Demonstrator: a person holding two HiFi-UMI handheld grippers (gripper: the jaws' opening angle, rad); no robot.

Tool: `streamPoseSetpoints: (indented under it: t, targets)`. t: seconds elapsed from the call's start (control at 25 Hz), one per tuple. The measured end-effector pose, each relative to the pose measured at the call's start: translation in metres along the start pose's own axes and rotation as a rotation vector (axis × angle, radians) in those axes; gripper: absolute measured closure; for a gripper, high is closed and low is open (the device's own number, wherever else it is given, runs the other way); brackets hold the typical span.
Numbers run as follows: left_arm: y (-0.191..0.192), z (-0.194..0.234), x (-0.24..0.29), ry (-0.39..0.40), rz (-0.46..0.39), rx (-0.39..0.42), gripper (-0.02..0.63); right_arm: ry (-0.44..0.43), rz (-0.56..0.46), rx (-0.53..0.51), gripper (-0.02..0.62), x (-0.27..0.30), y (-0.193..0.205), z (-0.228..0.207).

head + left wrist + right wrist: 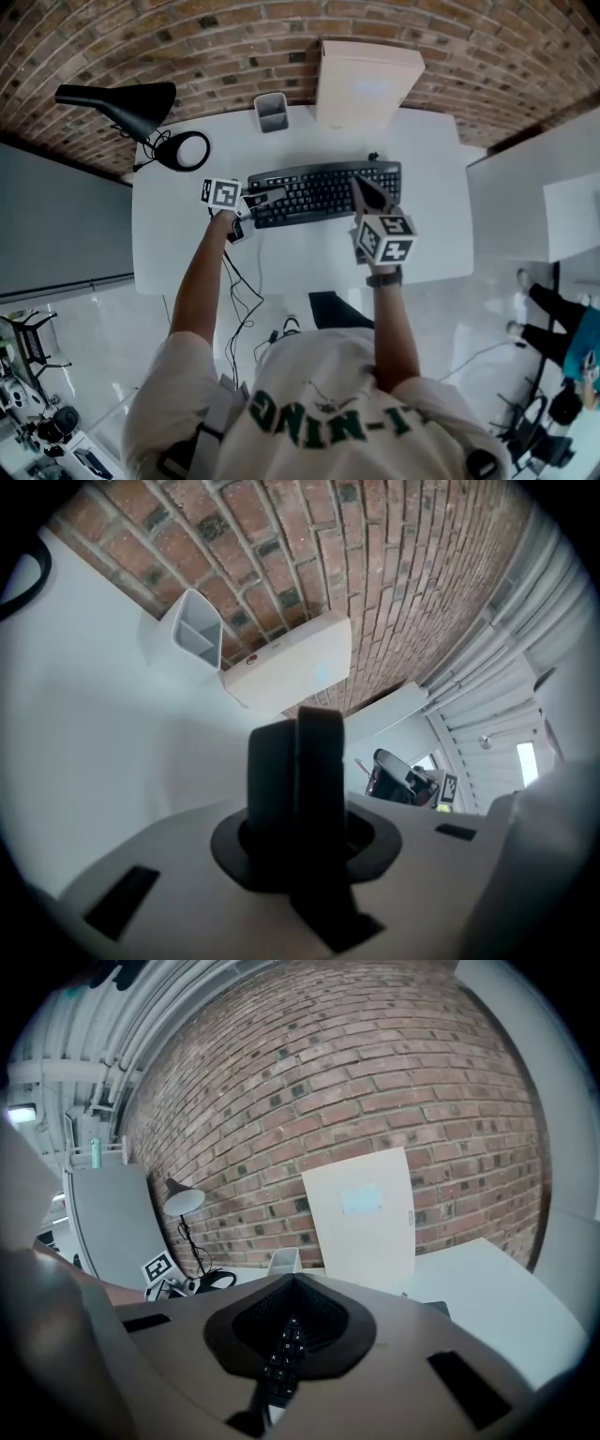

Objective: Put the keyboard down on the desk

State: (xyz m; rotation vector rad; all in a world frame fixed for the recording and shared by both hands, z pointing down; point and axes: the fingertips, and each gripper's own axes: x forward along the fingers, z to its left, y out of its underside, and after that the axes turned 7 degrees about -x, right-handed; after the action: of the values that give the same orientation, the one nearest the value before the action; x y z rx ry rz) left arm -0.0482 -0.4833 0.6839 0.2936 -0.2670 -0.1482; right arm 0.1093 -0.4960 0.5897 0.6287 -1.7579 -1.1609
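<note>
A black keyboard (pixel 323 192) lies lengthwise over the middle of the white desk (pixel 309 258); I cannot tell whether it touches the top. My left gripper (pixel 265 198) is shut on the keyboard's left end. In the left gripper view its dark pads (pixel 281 780) stand close together around a thin dark edge. My right gripper (pixel 367 192) is shut on the keyboard towards its right end. In the right gripper view a strip of keys (pixel 281 1358) shows between that gripper's jaws.
A white pen holder (pixel 272 112) and a tall white panel (pixel 366 80) stand at the desk's back edge by the brick wall. A black desk lamp (pixel 122 105) with a ring base (pixel 185 150) is at the back left. Cables (pixel 242 300) hang off the front edge.
</note>
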Motion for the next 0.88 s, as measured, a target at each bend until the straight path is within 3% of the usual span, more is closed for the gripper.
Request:
streamPoseSetpoints:
  t: [0.24, 0.56, 0.64, 0.72, 0.88]
  targets:
    - [-0.015, 0.027, 0.001, 0.037, 0.035, -0.104, 0.535, -0.007, 0.034, 0.000, 0.594, 0.024, 0.002, -0.003]
    - [-0.033, 0.056, 0.010, 0.033, 0.029, -0.179, 0.520, -0.046, 0.083, -0.025, 0.594, 0.050, 0.010, -0.006]
    - [-0.035, 0.069, 0.010, -0.026, 0.039, -0.165, 0.500, -0.054, 0.088, -0.029, 0.594, 0.055, 0.010, -0.008]
    - [-0.034, 0.085, 0.008, -0.116, 0.068, -0.149, 0.439, -0.060, 0.090, -0.030, 0.594, 0.059, 0.011, -0.011]
    - [-0.032, 0.104, 0.006, -0.216, 0.080, -0.131, 0.406, -0.064, 0.095, -0.038, 0.594, 0.065, 0.018, -0.018]
